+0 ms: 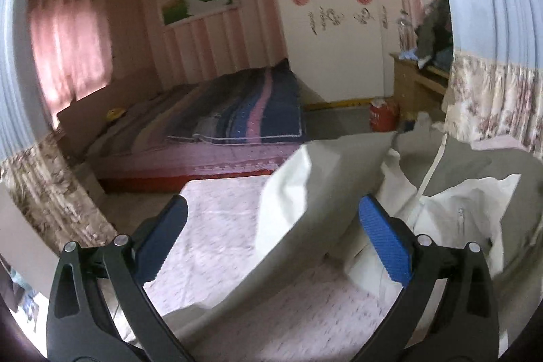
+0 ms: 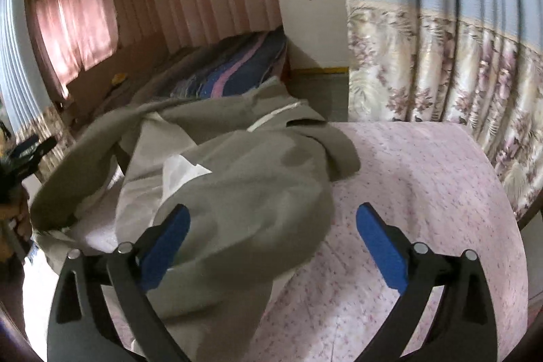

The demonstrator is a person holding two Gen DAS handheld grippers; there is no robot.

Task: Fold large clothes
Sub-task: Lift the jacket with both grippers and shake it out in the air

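A large grey jacket (image 2: pixel 258 178) with a white lining lies crumpled on a pink flowered bedspread (image 2: pixel 424 192). In the left wrist view the white lining (image 1: pixel 305 192) and a zip (image 1: pixel 431 172) show. My left gripper (image 1: pixel 271 226) is open, its blue fingertips (image 1: pixel 383 240) on either side of a raised fold of the lining, not closed on it. My right gripper (image 2: pixel 271 233) is open above the jacket's near grey edge, holding nothing. The left gripper also shows at the far left of the right wrist view (image 2: pixel 27 151).
A second bed with a striped blue and pink blanket (image 1: pixel 251 104) stands beyond. A flowered curtain (image 2: pixel 441 67) hangs close on the right. A wooden desk (image 1: pixel 417 80) and a red container (image 1: pixel 383 114) stand by the white wardrobe (image 1: pixel 332 22).
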